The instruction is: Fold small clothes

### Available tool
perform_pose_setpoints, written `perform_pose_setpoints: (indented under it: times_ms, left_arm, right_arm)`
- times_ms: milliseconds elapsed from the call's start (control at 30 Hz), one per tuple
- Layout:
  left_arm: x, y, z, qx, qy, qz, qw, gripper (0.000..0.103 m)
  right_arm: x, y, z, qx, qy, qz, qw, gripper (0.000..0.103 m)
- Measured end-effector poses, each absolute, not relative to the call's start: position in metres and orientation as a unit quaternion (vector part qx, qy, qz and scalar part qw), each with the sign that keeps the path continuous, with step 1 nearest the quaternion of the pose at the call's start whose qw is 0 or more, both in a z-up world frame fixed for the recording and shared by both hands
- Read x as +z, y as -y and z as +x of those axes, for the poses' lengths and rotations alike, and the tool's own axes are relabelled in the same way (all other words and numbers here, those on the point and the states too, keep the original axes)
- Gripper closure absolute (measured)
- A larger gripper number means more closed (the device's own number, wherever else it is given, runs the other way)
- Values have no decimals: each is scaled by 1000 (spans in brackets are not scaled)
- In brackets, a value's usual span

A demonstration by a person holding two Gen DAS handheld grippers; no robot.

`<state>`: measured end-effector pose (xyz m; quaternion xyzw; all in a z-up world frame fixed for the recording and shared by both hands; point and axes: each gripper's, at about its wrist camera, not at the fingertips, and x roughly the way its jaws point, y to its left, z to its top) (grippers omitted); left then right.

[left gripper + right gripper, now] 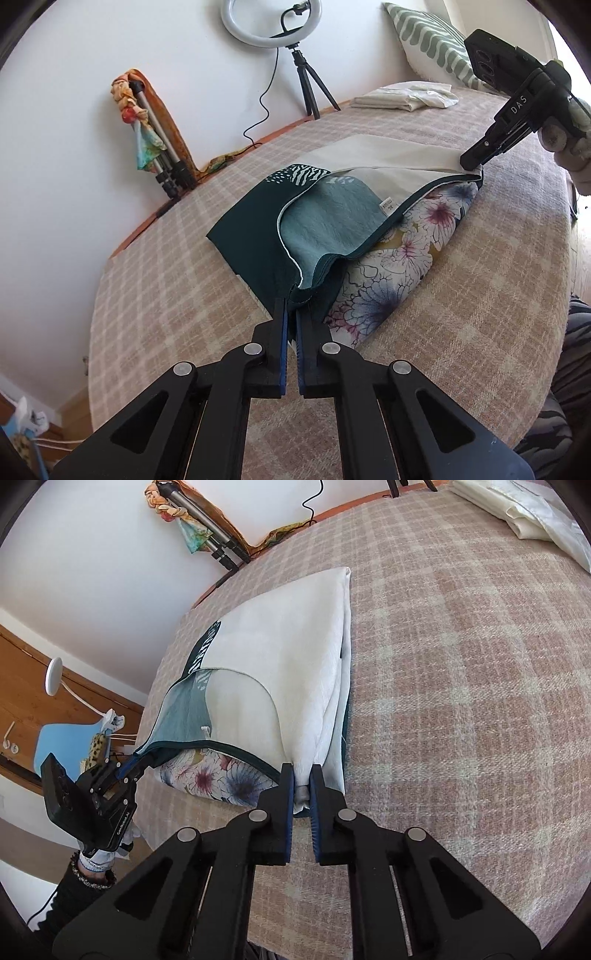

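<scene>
White wall [74, 110] behind a table under a pink-beige checked cloth [166, 266]. Ring light [271, 22] on a small tripod [308, 86], unlit. Folded tripod [162, 147] leaning on wall, scarf wrapped round it. Green-patterned cushion [428, 40] far right. Wood panelling [33, 690], blue chair [62, 744].

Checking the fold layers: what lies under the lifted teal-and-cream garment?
Under the raised garment, pinched by the left gripper and right gripper, a floral fabric shows on the plaid blanket. How far it extends underneath is covered.
</scene>
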<state>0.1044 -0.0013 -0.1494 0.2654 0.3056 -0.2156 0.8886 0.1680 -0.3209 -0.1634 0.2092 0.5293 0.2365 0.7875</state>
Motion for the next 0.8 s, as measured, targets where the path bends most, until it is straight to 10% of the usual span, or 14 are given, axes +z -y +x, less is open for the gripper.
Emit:
perform_pose_setpoints:
  times_ms: [433, 733, 800]
  left_arm:
    - [-166, 1, 58, -225, -273, 366, 861, 101]
    - [-123, -26, 61, -255, -298, 232, 890, 97]
    - [-118, -23, 68, -271, -305, 237, 882, 96]
  right_arm:
    - [-164, 335, 166, 242, -554, 206, 770, 93]
    - [-127, 328, 152, 208, -499, 102, 835, 88]
    - [-117, 315, 148, 238, -487, 84, 836, 73]
